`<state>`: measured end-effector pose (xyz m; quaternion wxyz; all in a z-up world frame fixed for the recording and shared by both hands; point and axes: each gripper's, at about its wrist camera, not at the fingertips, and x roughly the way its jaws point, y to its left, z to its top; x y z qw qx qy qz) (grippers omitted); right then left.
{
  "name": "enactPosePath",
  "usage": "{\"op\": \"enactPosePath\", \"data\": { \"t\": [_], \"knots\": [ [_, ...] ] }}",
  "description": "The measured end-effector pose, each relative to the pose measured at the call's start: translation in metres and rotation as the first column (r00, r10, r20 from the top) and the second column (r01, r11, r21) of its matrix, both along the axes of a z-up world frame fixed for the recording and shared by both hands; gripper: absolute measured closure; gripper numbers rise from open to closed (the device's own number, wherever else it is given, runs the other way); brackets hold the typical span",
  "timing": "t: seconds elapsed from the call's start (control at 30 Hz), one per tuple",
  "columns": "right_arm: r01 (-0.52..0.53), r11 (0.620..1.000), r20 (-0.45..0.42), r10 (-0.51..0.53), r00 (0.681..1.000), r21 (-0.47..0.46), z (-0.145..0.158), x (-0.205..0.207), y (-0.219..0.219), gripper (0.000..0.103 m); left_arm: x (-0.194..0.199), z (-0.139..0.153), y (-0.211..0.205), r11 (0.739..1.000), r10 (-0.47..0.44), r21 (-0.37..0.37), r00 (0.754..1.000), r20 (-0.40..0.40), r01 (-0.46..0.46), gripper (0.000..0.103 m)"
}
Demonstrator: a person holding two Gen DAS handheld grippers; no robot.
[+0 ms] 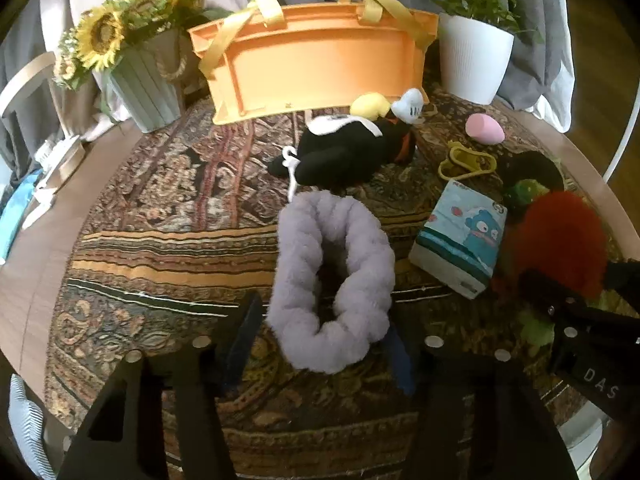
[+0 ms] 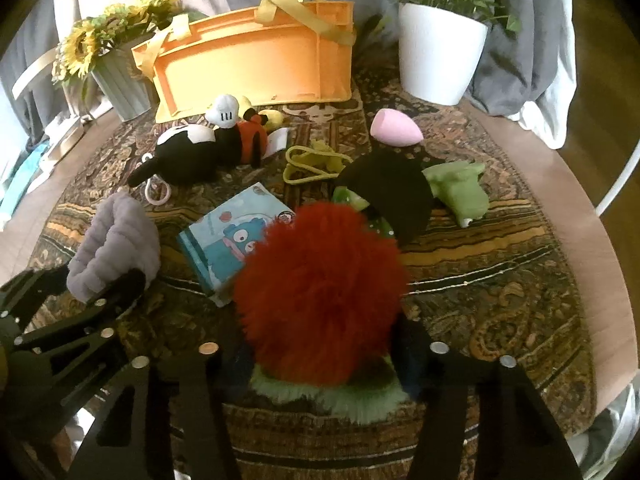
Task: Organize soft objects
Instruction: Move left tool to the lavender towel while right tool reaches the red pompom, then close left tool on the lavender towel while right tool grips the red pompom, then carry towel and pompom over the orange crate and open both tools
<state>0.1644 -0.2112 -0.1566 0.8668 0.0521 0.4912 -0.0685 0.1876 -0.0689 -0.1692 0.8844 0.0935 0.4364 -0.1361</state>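
Left wrist view: round wooden surface [image 1: 36, 264] under patterned cloth [image 1: 168, 216]; grey drapes behind. Left tool [image 1: 320, 354] part-closed, fingers flanking near end of grey fluffy loop [image 1: 332, 276], contact unclear. Right wrist view: right tool [image 2: 324, 350] part-closed around red fluffy ball [image 2: 320, 296]; grip uncertain. Far edge: orange basket [image 2: 256, 68], sunflower pot [image 2: 120, 84] left, white plant pot [image 2: 438, 60] right. Black-white plush [image 2: 188, 152] mid-left.

One orange bag [image 2: 256, 60], two pots – one of sunflowers [image 2: 116, 76], one white with a green plant [image 2: 438, 60]. One each: black plush [image 2: 188, 156], grey ring [image 1: 332, 280], red pompom [image 2: 320, 300], pink egg [image 2: 394, 126], box [image 2: 228, 236], green toy [image 2: 460, 192], yellow cord [image 2: 308, 166].
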Motion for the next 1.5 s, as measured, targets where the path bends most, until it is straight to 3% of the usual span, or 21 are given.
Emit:
{"op": "enactPosePath", "data": {
  "t": [0.2, 0.3, 0.53, 0.83, 1.17, 1.5],
  "knots": [
    [-0.014, 0.999, -0.013, 0.015, 1.0, 0.036, -0.003, 0.005, -0.005, 0.063, 0.008, -0.007, -0.006, 0.999, -0.01, -0.05, 0.999, -0.037, 0.008, 0.072],
    [-0.025, 0.999, -0.007, 0.026, 1.0, 0.044, -0.001, 0.004, -0.007, 0.066, 0.008, -0.006, -0.007, 0.998, -0.017, -0.054, 0.999, -0.034, 0.015, 0.075],
    [-0.057, 0.997, 0.025, 0.056, 0.998, 0.052, 0.019, -0.001, -0.005, 0.068, 0.004, 0.006, -0.009, 0.996, -0.023, -0.091, 0.999, -0.043, 0.019, 0.076],
    [-0.072, 0.995, 0.121, 0.063, 0.991, 0.074, 0.059, 0.005, -0.012, 0.068, 0.005, 0.044, -0.008, 0.987, -0.006, -0.162, 1.0, -0.011, 0.004, 0.076],
    [-0.104, 0.991, 0.255, 0.081, 0.963, 0.079, 0.105, 0.022, -0.014, 0.068, 0.022, 0.1, -0.004, 0.975, 0.036, -0.22, 0.996, 0.084, -0.017, 0.076],
    [-0.134, 0.989, 0.372, 0.1, 0.923, 0.069, 0.143, 0.05, -0.018, 0.068, 0.042, 0.145, -0.005, 0.972, 0.067, -0.233, 0.977, 0.201, -0.018, 0.076]
  ]
}}
